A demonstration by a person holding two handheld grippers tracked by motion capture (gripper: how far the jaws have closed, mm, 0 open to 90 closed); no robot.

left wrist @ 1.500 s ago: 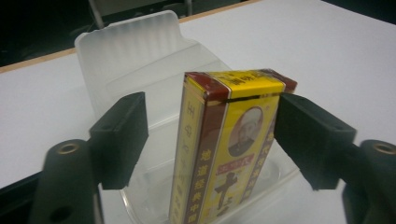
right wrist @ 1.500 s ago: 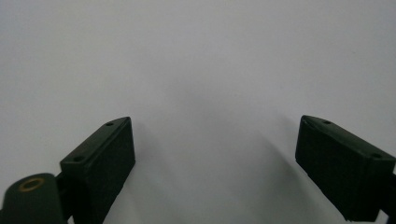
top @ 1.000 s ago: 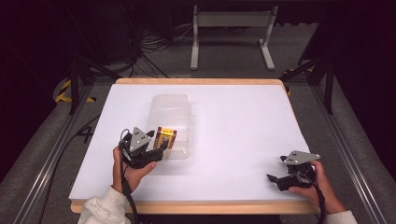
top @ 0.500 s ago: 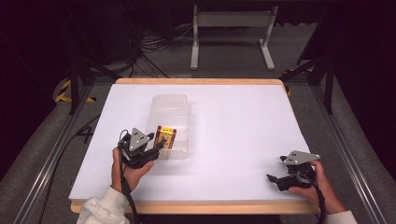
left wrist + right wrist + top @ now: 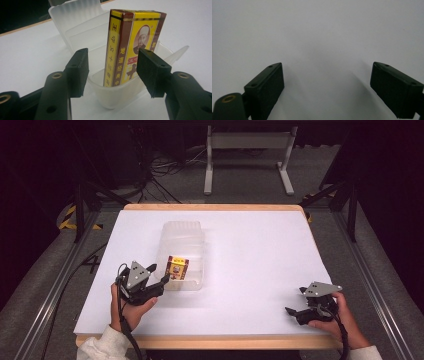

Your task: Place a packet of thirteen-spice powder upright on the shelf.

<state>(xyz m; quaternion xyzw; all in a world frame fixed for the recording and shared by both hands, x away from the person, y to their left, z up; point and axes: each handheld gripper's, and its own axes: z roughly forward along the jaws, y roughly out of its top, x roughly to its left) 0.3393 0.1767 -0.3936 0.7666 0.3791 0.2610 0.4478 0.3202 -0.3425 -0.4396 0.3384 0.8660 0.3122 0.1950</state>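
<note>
**Table stock: one translucent bin, one boxed pack, two hand-held grippers**

High view. White table (image 5: 250,270), wooden edging. Translucent plastic bin (image 5: 183,254) lies left of the table's centre, long axis running away from the person. Yellow-and-maroon box (image 5: 177,268) stands in the near end of the bin. Left gripper (image 5: 159,282), held in the person's left hand (image 5: 131,306), sits just beside the bin's near left corner, tips toward the box. Right gripper (image 5: 292,312), in the right hand (image 5: 336,320), rests well apart from the bin, near the table's near right corner.

Left gripper view. Left gripper (image 5: 112,72) jaws stand apart, one at each side of the bin's near end; the box (image 5: 132,47) rises upright inside the bin (image 5: 82,32) between them. Gap visible on the left side of the box; contact on the right side cannot be told. Nothing is clearly gripped.

Right gripper view. Right gripper (image 5: 327,87) jaws spread wide, holding nothing, bare white table (image 5: 317,30) beyond them.
</note>
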